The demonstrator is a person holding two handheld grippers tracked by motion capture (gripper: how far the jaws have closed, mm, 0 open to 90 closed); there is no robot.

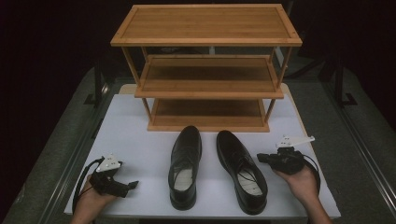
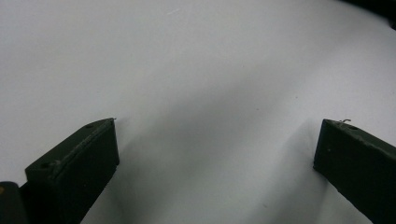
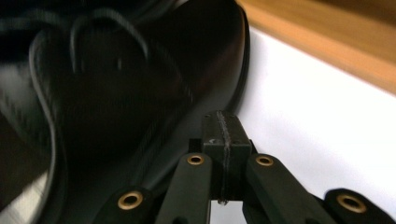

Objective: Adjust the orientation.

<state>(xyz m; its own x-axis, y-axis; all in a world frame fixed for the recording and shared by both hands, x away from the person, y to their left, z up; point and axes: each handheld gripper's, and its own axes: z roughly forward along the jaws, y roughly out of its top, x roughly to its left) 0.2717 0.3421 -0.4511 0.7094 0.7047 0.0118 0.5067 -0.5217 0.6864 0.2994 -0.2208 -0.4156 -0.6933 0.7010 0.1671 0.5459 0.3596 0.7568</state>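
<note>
Right gripper (image 1: 266,157): fingers together, empty, tips beside the right shoe (image 1: 240,169), whose toe points to 11 o'clock. Left gripper (image 1: 133,184): fingers wide apart, empty.

In the right gripper view the black shoe (image 3: 116,84) is blurred and cut off by the frame's left edge.

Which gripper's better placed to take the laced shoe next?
Right. The right gripper, jaws shut and empty, sits beside the laced shoe. The left gripper is open over bare table, beyond the other shoe.
</note>
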